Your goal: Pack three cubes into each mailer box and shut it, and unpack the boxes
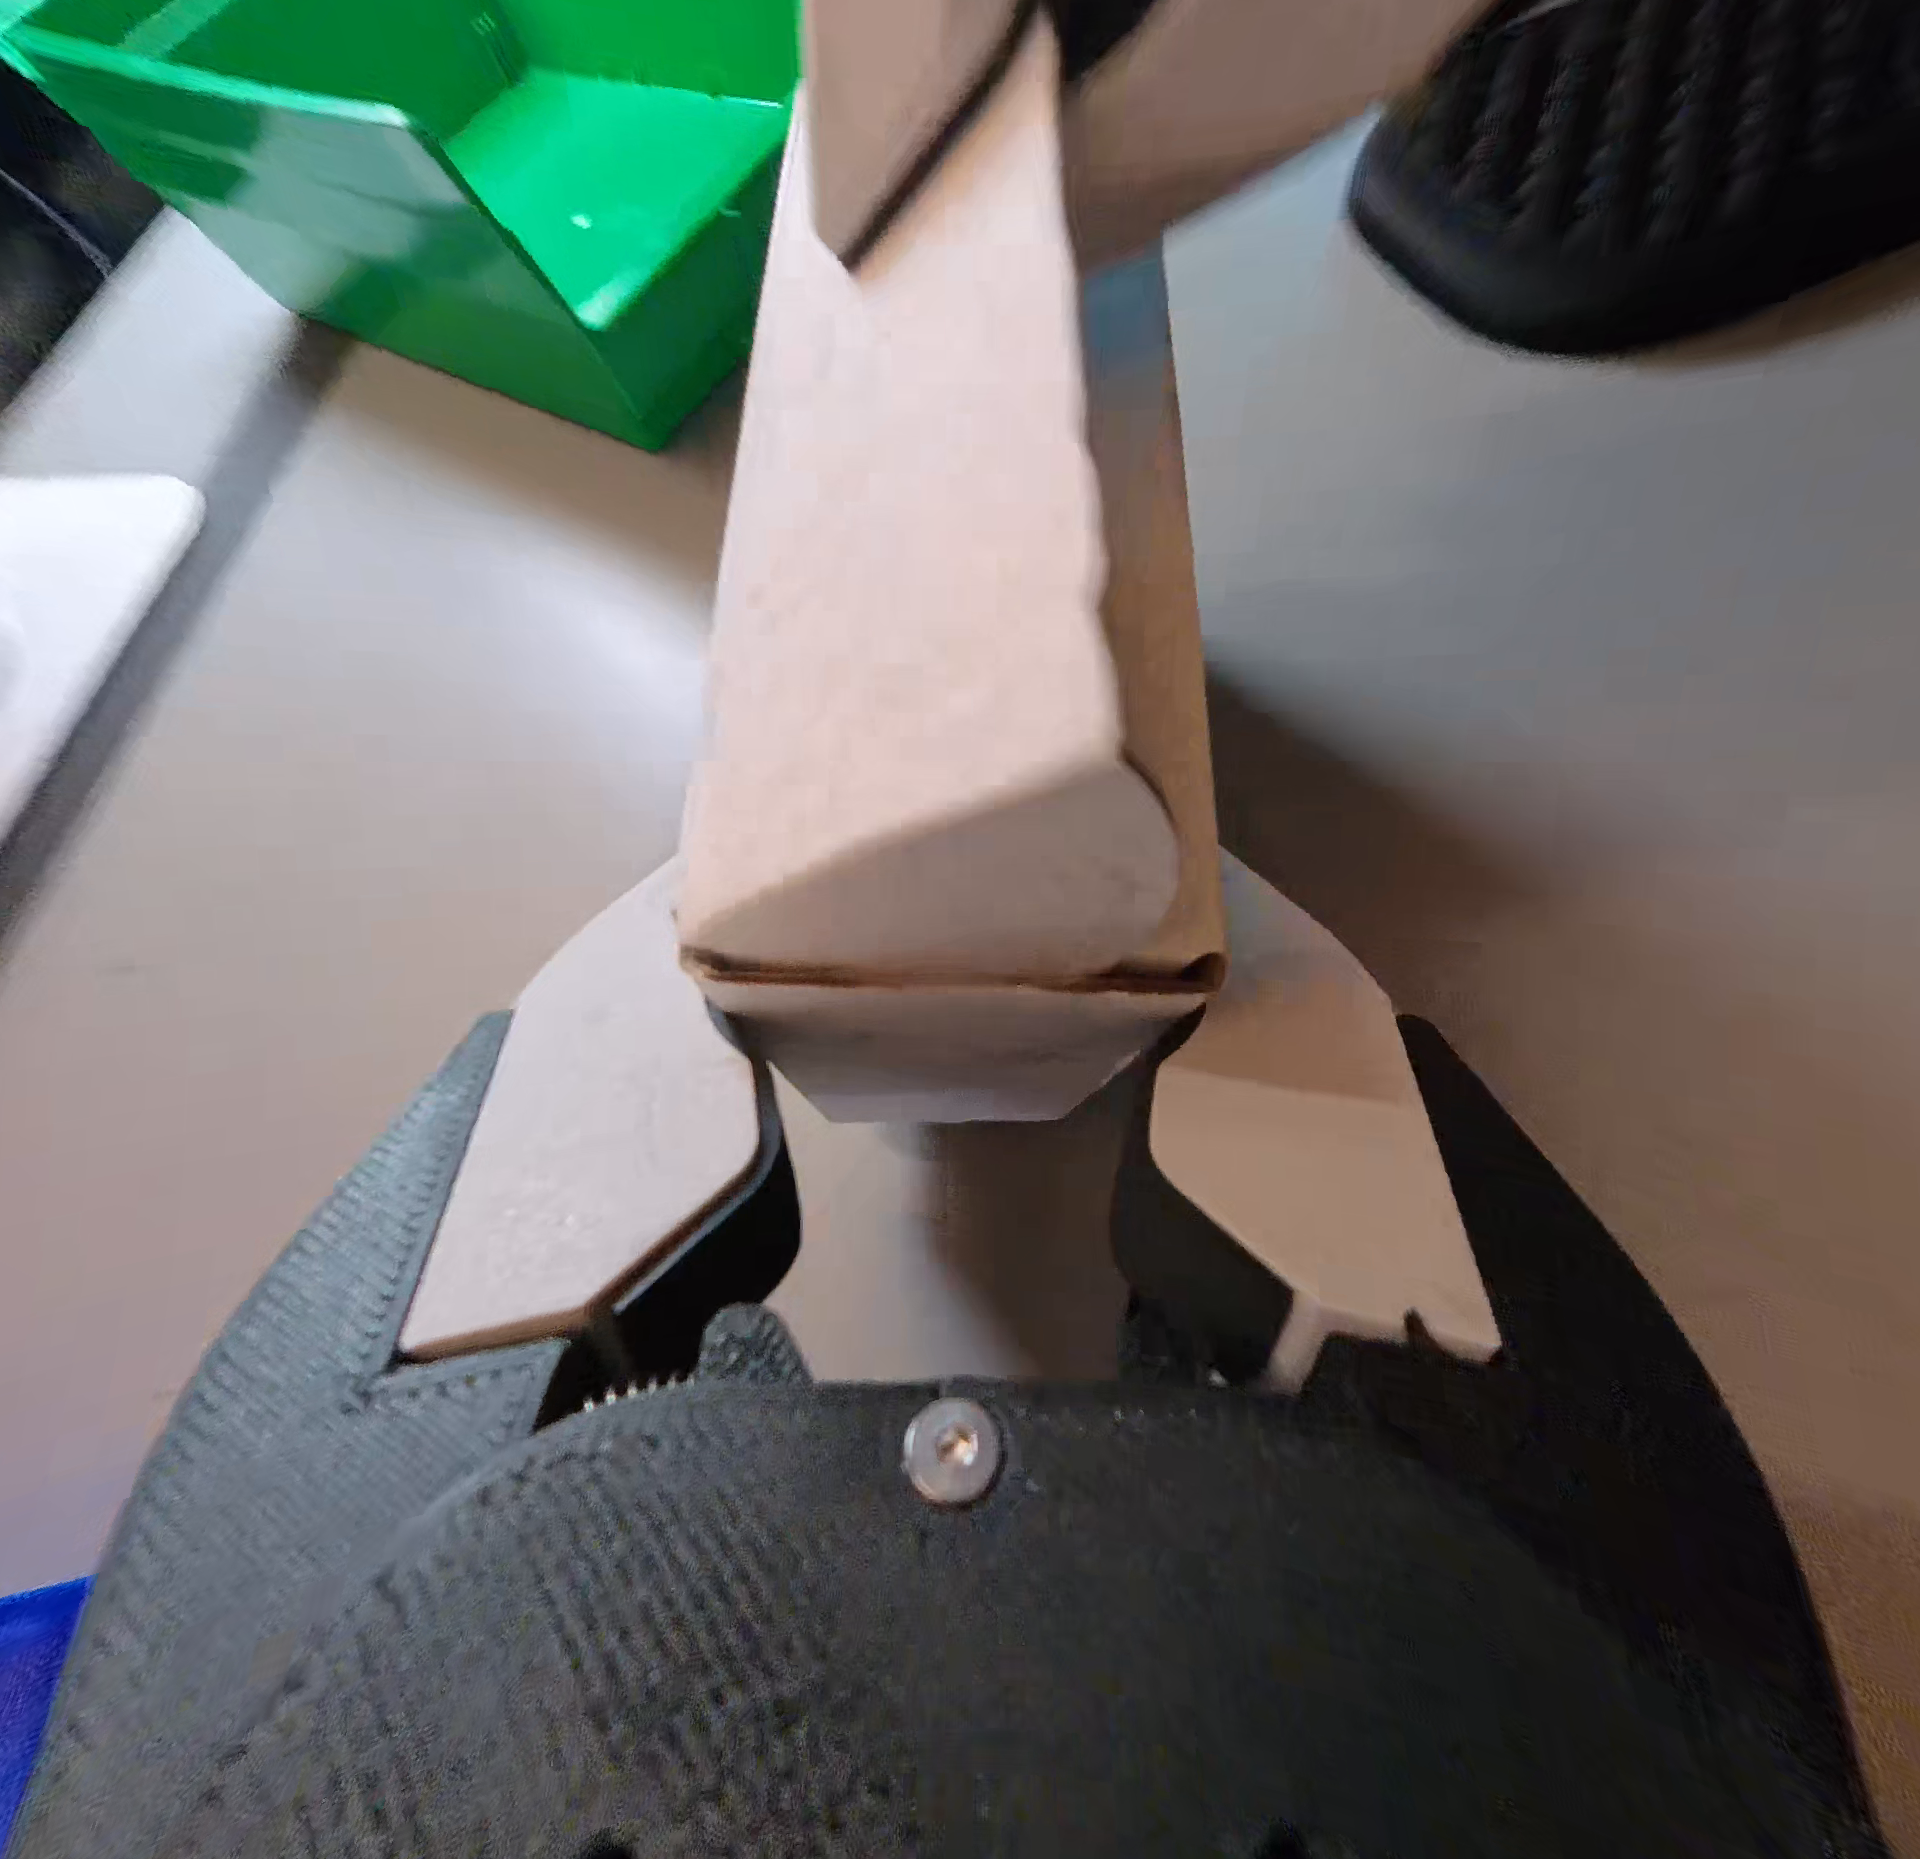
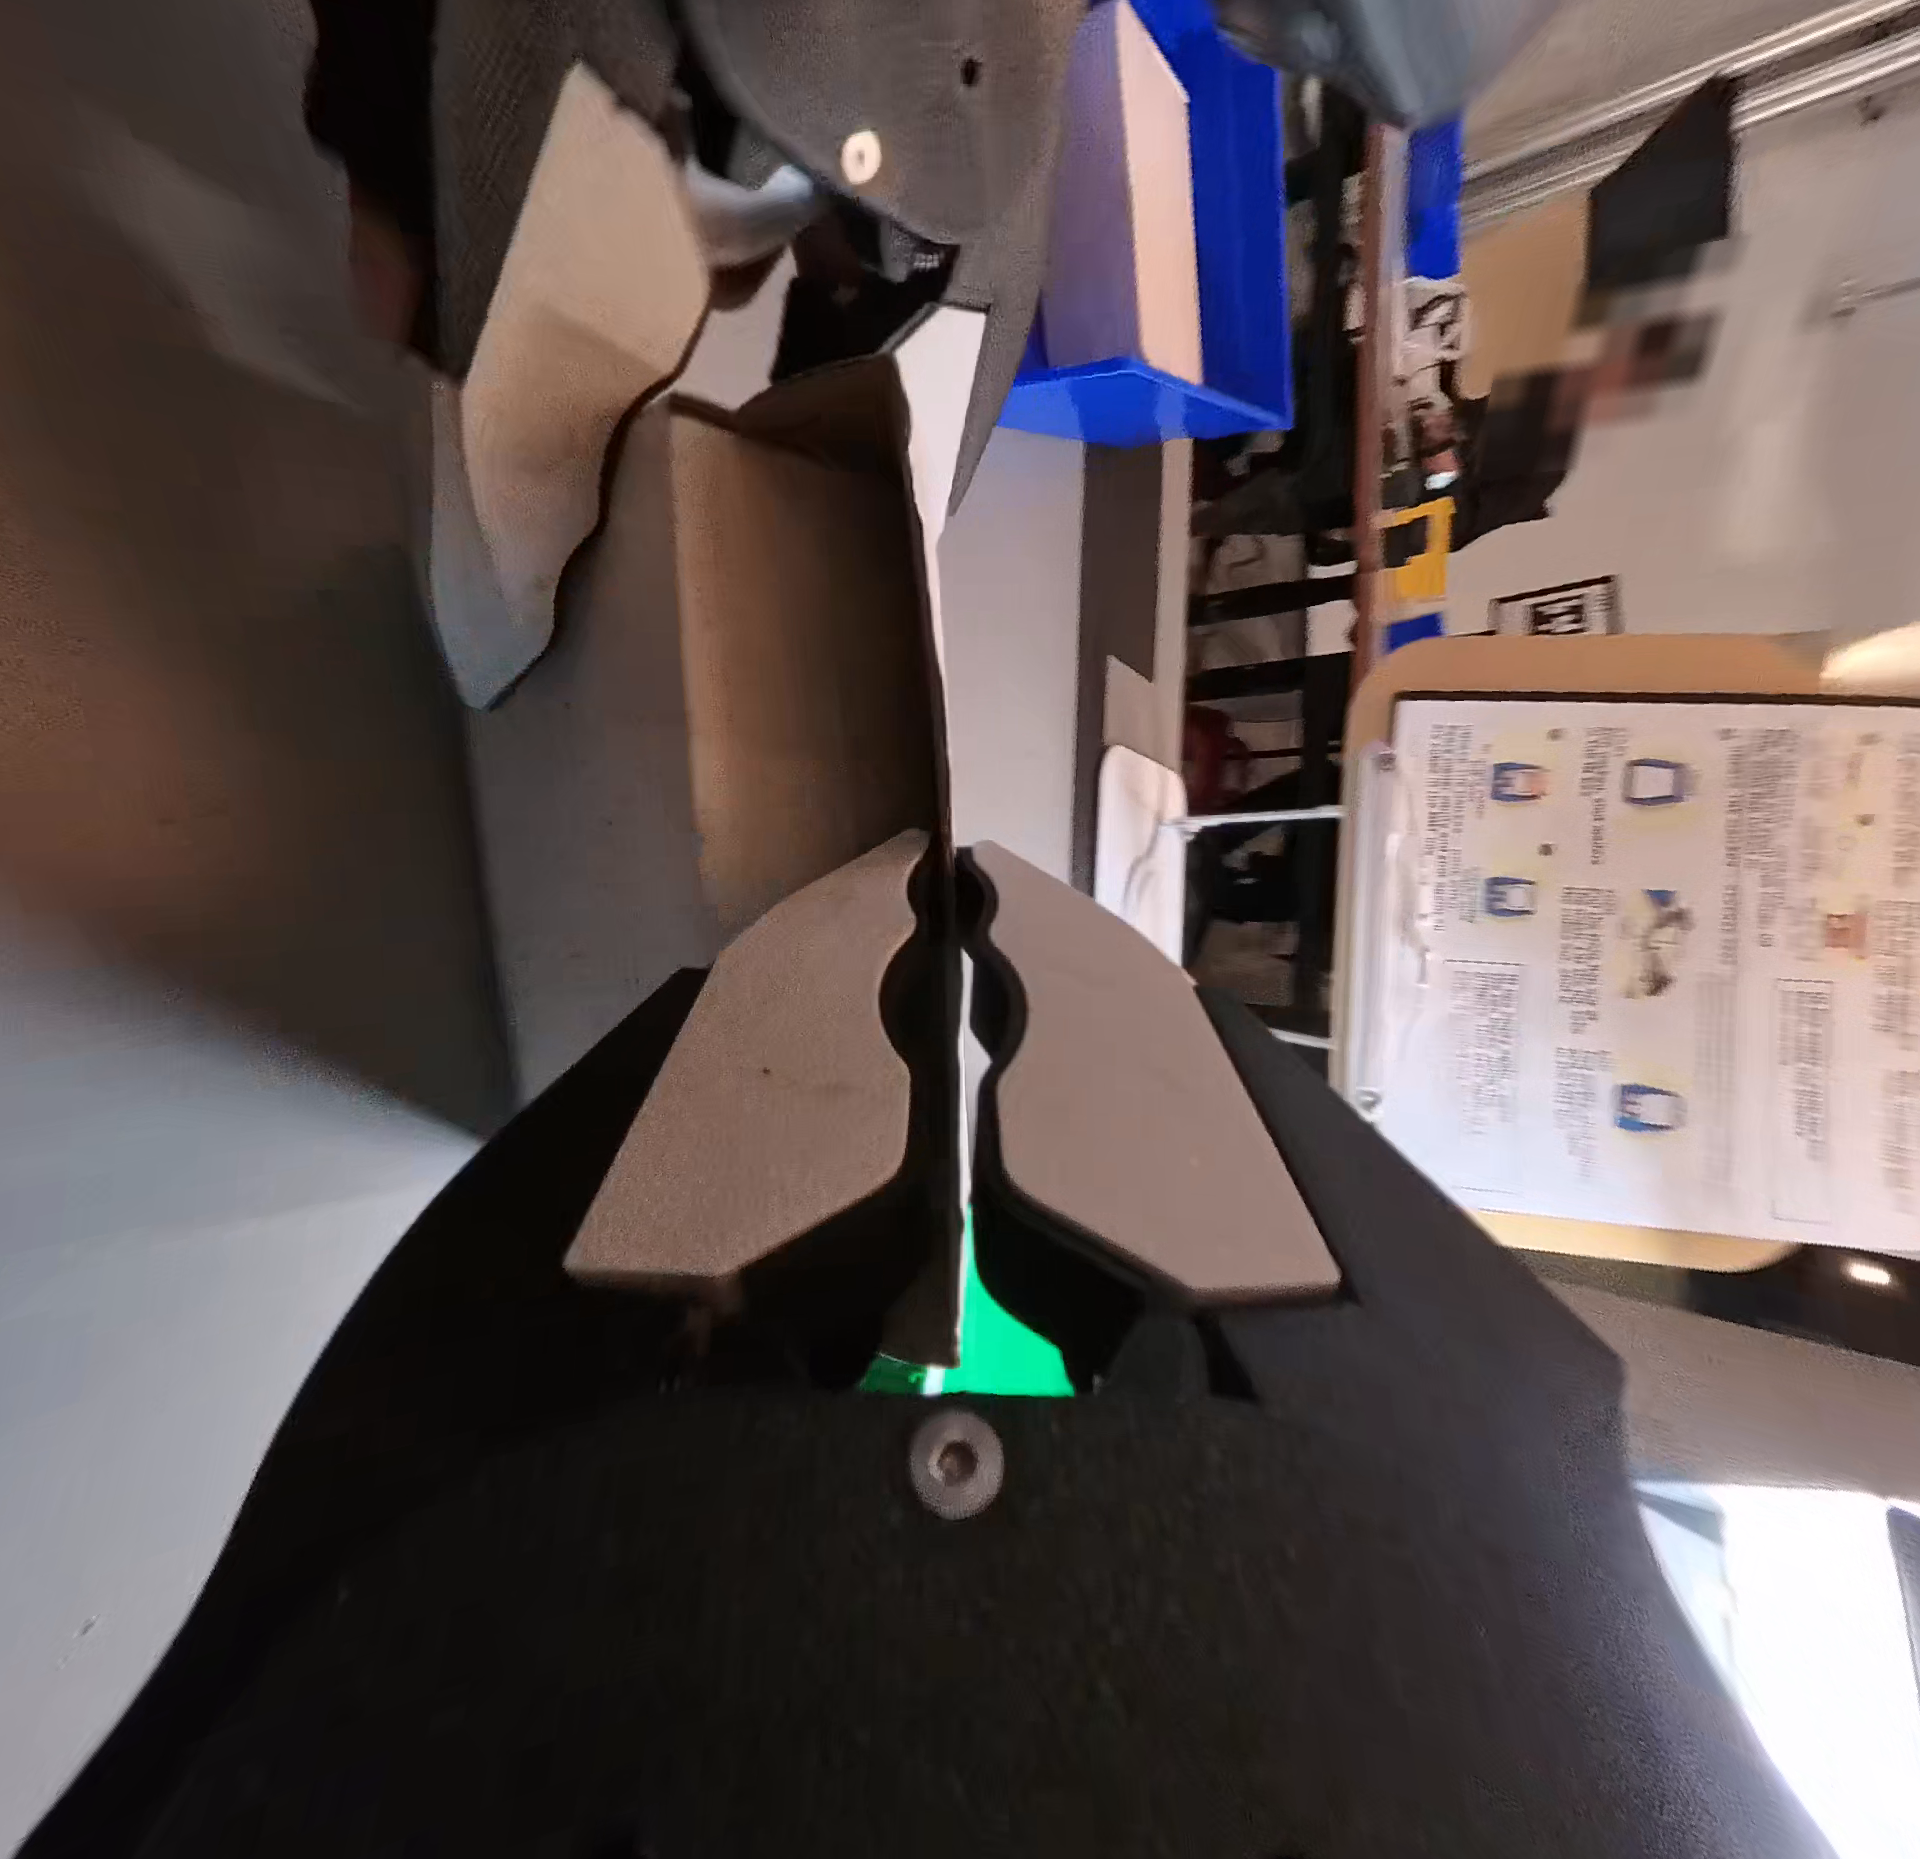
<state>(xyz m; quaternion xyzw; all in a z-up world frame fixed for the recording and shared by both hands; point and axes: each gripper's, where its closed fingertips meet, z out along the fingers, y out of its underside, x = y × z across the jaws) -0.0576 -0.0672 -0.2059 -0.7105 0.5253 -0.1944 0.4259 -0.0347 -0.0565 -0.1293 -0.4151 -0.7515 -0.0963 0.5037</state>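
My left hand-held gripper (image 1: 951, 1040) is clamped across the near end of the mailer box (image 1: 914, 583), whose long axis runs straight away from me above the tabletop (image 1: 416, 770). At the far end my right hand-held gripper (image 2: 958, 874) pinches a thin cardboard flap (image 2: 930, 604), so I judge that it does the opening, with the green bin (image 1: 499, 178) off to the left

We're in a lab/workshop: blue storage bins (image 2: 1174, 251) beyond the fingers, dark shelving (image 2: 1278, 583), laminated instruction sheet (image 2: 1662, 957) right of the fingertips.
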